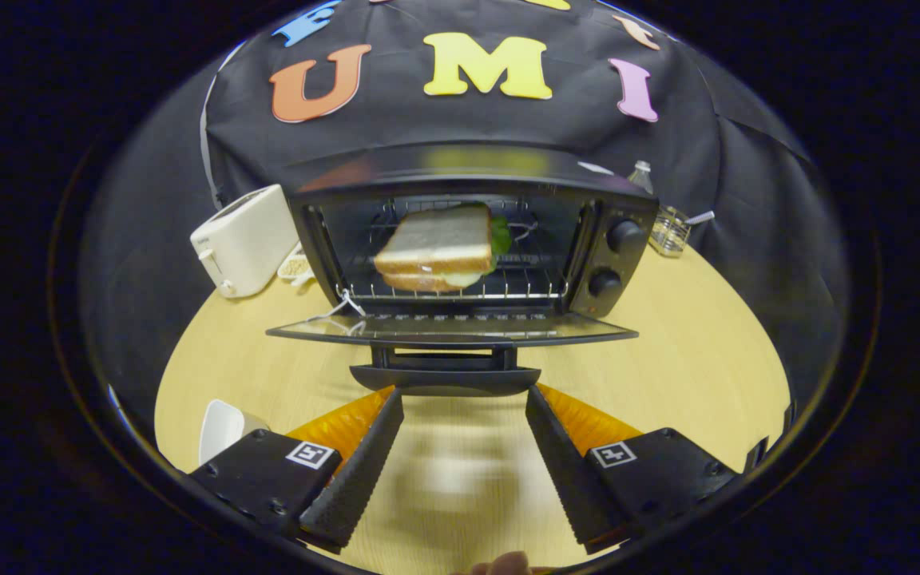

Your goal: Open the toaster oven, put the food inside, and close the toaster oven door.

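Note:
A black toaster oven (624,263) stands on the wooden table with its glass door (452,328) folded down flat toward me. A sandwich (438,247) of white bread with green leaf and cheese lies on the wire rack inside. The door handle (446,378) sits just ahead of my fingertips and spans the gap between them. My gripper (464,398) is open, with nothing between its fingers.
A white pop-up toaster (243,239) stands to the left of the oven, with a small dish (294,266) beside it. A bottle (640,176) and a wire basket (670,230) stand behind the oven's right side. A white dish (220,427) lies near my left finger.

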